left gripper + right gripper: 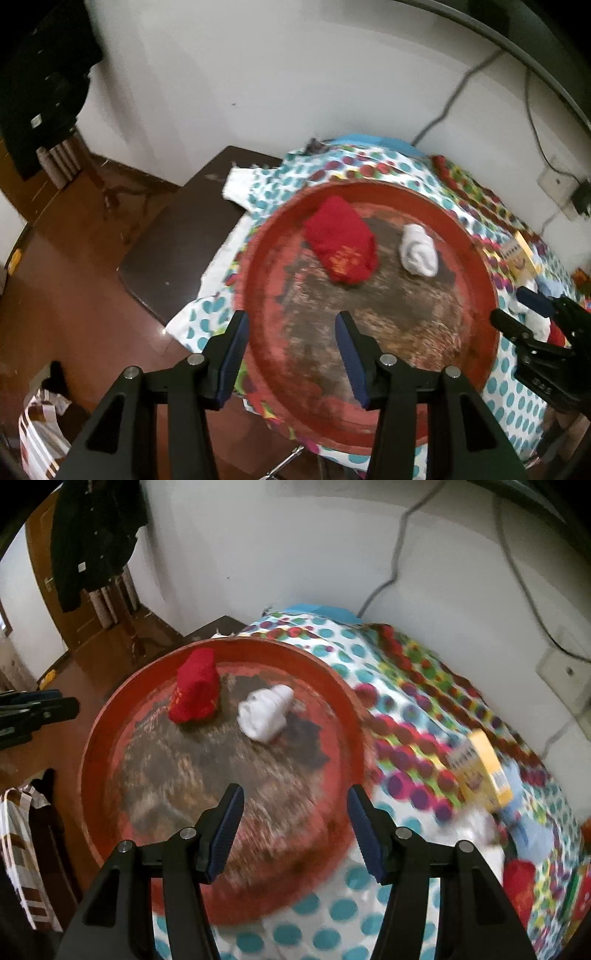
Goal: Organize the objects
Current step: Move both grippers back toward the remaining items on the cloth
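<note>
Red tray (343, 716), ahead of both grippers: red sock bundle (195, 690), white sock bundle (264, 712). Left gripper (291, 354), right gripper (295, 827): parted, empty. Risk: remaining items beside the right gripper overlooked.

The round red worn tray (343, 716) lies bare near; a rolled red sock (194, 694) and rolled white sock (264, 712) block its far part.

We count one red tray (110, 716), one red sock bundle (195, 690), one white sock bundle (264, 712), one yellow box (484, 768), two grippers.
</note>
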`<state>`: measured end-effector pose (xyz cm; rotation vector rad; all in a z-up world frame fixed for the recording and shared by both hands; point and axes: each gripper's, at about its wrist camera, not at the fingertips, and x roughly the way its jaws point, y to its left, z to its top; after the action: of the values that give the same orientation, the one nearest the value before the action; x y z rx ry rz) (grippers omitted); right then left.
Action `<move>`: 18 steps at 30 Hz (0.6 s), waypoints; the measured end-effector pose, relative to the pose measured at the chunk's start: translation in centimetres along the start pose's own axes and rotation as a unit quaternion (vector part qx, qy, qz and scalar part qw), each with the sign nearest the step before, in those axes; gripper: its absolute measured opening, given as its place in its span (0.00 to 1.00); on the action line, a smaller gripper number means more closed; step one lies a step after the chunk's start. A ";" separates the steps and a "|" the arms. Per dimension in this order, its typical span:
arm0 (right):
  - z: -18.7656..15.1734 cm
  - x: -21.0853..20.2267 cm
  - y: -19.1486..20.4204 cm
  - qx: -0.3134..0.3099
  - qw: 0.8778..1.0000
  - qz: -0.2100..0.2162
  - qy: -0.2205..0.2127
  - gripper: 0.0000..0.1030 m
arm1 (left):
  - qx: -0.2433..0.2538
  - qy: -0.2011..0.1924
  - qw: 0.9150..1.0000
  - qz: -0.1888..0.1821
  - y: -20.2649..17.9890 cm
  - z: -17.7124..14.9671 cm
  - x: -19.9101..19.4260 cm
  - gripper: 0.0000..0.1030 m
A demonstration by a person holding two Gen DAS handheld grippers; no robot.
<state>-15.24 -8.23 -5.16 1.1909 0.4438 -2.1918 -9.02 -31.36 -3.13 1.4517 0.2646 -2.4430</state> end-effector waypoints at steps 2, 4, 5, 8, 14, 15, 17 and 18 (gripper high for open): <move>-1.1 -1.2 -1.2 0.006 1.000 -0.014 -0.007 0.56 | 0.014 0.000 1.000 -0.001 -1.2 -0.2 0.1 0.48; -2.2 -2.3 -2.5 0.018 0.999 -0.029 -0.013 0.59 | 0.030 0.003 0.999 -0.010 -2.6 -0.5 0.2 0.48; -2.8 -2.9 -3.4 0.028 0.999 -0.033 -0.013 0.59 | 0.036 0.005 0.999 -0.017 -3.1 -0.6 0.3 0.48; -4.4 -4.2 -5.6 0.048 0.997 -0.051 -0.015 0.59 | 0.055 0.009 0.998 -0.025 -4.8 -1.0 0.6 0.48; -7.6 -7.0 -8.9 0.073 0.993 -0.091 -0.019 0.60 | 0.096 0.015 0.995 -0.038 -8.1 -2.2 0.9 0.48; -8.1 -7.3 -9.4 0.078 0.992 -0.095 -0.019 0.60 | 0.102 0.015 0.994 -0.041 -8.6 -2.3 0.9 0.48; -9.4 -8.0 -10.4 0.092 0.990 -0.103 -0.017 0.60 | 0.116 0.017 0.992 -0.046 -9.8 -2.8 1.0 0.48; -10.0 -8.3 -10.9 0.099 0.989 -0.108 -0.017 0.60 | 0.123 0.017 0.991 -0.050 -10.4 -3.0 1.0 0.48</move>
<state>-12.40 8.46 -3.53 1.2566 0.3608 -2.4861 -10.42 -20.84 -5.33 1.6159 0.0431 -2.6084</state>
